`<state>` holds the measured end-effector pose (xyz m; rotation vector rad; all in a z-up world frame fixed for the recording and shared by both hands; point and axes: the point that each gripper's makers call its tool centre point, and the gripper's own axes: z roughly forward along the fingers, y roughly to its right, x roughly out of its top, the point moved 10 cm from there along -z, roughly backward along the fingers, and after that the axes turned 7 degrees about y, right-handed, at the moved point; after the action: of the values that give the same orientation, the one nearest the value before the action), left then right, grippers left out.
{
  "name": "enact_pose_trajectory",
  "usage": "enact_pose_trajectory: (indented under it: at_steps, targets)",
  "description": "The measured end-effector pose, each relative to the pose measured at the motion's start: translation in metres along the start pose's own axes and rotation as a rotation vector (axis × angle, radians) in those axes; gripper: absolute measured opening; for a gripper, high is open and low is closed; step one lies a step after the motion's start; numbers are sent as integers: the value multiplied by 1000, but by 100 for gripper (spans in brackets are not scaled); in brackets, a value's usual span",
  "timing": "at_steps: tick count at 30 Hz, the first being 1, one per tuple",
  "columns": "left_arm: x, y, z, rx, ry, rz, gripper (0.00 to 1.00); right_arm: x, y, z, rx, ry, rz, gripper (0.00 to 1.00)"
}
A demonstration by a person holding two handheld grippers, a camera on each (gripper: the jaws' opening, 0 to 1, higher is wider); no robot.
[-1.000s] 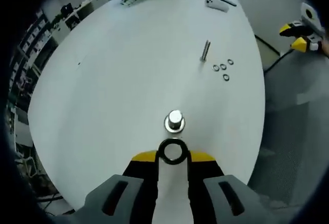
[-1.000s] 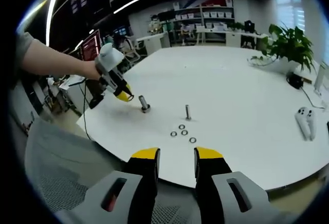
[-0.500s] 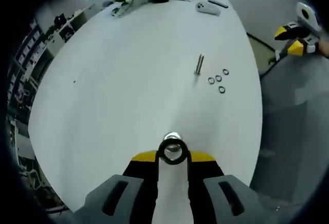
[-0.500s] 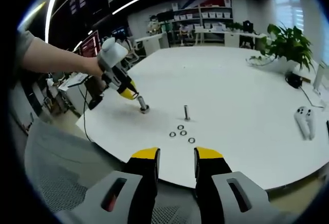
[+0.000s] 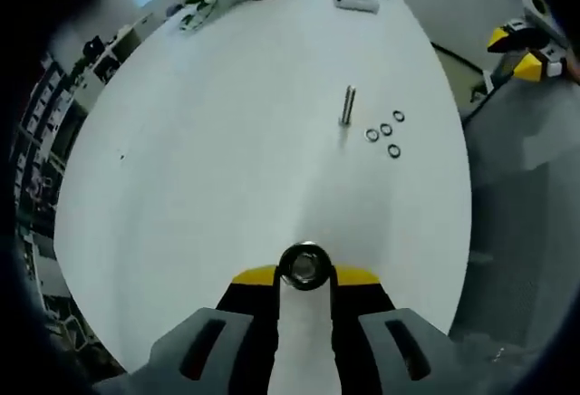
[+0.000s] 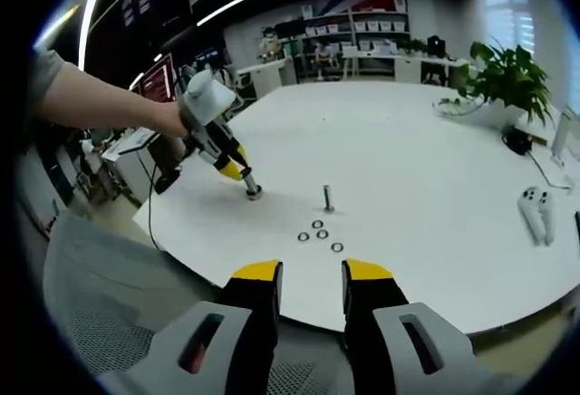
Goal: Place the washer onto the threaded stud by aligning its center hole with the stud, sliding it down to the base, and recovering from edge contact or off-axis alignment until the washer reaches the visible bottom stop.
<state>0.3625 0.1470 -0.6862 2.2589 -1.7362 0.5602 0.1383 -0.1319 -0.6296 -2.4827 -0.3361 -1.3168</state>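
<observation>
Washer (image 5: 304,266) clamped between left gripper (image 5: 304,277) jaws, ring centred over stud (image 6: 253,189) top, seen through hole. Right gripper (image 6: 311,273) jaws apart, hovering off white table (image 5: 227,123) edge. Second stud (image 5: 347,105) upright at 1 o'clock, loose washers (image 5: 385,132) just beside.

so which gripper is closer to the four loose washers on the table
Right. The right gripper hangs open off the table's near edge, facing the loose washers. The left gripper is farther off to the side, holding a washer over the stud.
</observation>
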Motion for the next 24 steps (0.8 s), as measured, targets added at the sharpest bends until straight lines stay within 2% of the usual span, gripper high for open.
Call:
enact_pose_trajectory:
  at_steps: [5,12,24]
  targets:
    - [-1,0,10,-6,-36,34,18,0,0,0,0,-3,-1,28]
    - [-4,-1,26,-13,-70,39,18,-1,0,0,3,-16,-7,27]
    - [-10,1,40,-21,-84,34,19,-1,1,0,-4,-20,-3,26]
